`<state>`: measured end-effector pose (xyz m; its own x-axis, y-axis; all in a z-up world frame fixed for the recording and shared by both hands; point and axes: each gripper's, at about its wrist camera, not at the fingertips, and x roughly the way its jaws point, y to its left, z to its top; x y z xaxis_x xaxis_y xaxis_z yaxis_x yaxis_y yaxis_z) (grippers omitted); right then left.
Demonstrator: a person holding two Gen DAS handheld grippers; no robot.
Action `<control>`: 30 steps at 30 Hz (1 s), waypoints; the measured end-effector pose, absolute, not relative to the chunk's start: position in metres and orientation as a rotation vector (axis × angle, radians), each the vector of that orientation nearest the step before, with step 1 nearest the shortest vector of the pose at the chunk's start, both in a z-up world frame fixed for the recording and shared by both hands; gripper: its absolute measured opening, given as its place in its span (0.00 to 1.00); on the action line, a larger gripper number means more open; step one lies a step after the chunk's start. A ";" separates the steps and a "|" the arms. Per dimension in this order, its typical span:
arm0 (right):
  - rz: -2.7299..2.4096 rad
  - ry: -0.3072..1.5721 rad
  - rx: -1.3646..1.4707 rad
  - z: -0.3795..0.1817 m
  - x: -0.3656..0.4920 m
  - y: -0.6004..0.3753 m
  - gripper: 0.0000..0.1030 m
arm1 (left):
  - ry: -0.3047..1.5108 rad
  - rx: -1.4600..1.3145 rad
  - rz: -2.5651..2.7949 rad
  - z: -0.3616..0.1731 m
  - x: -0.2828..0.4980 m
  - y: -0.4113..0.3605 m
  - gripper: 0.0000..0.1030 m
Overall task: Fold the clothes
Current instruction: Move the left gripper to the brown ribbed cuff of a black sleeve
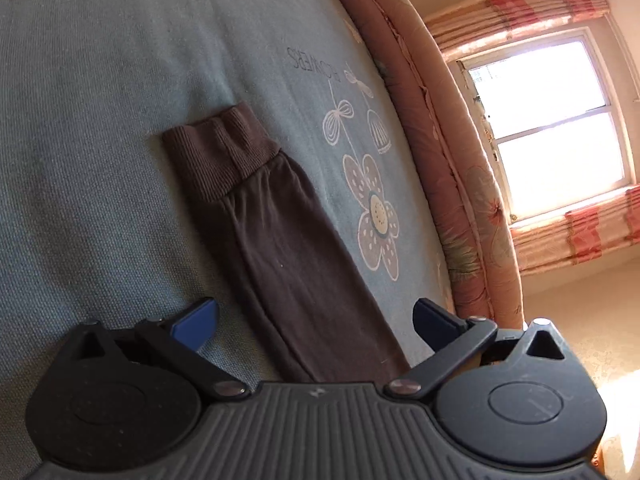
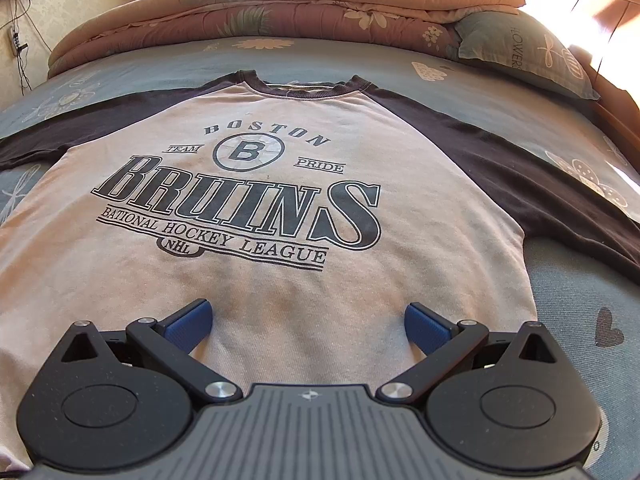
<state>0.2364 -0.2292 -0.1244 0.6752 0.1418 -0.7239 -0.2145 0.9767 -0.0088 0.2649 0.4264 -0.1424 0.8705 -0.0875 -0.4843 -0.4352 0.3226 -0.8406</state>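
cream raglan sweatshirt w/ dark sleeves flat on bed, unfolded. left gripper over dark sleeve cuff, right gripper over hem; both fingers released. next: likely grasp sleeve, fold inward.

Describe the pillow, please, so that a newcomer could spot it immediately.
Start at the bed, where a shirt lies flat. Beyond its neckline lies a folded quilt; the pillow leans beside it. It alone is blue-grey with printed lettering.
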 end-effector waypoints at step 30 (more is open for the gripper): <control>0.197 0.800 -0.102 -0.125 0.236 -0.227 1.00 | 0.432 -1.093 0.274 -0.135 0.297 0.419 0.99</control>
<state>0.2364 -0.2273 -0.1249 0.6795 0.1369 -0.7208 -0.2139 0.9767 -0.0161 0.2971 0.4188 -0.1348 0.8843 0.0033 -0.4669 -0.4208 0.4390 -0.7938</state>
